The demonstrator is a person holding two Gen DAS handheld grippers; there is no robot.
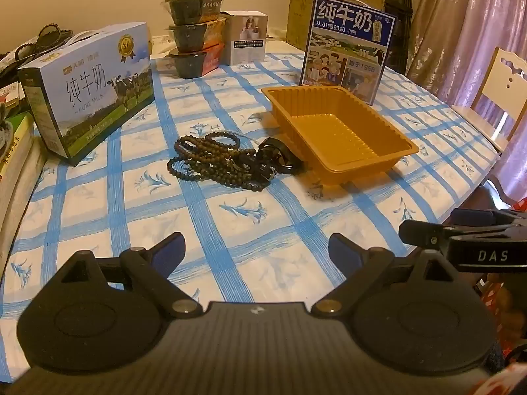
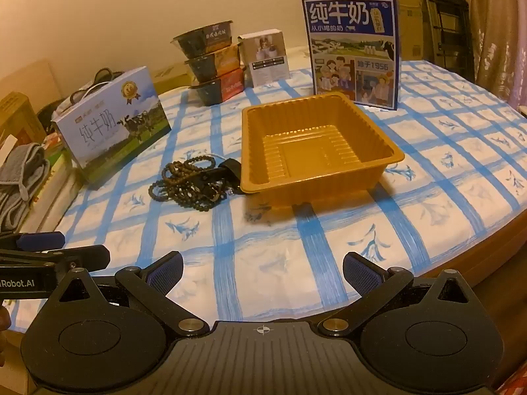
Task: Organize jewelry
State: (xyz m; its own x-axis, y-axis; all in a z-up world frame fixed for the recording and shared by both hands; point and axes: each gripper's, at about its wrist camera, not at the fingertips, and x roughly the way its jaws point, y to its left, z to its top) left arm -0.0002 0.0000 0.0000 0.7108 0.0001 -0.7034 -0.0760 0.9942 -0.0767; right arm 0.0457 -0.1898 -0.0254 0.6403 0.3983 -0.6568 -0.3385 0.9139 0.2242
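A pile of dark beaded bracelets and black ring-like pieces lies on the blue-checked tablecloth, just left of an empty orange plastic tray. The right wrist view shows the same beads touching the tray at its left wall. My left gripper is open and empty, low over the cloth, well short of the beads. My right gripper is open and empty near the table's front edge. Each gripper shows at the edge of the other's view: the right one and the left one.
A milk carton box lies at the left. A blue milk box stands behind the tray. Three stacked black bowls and a small white box stand at the back. A white chair is at the right.
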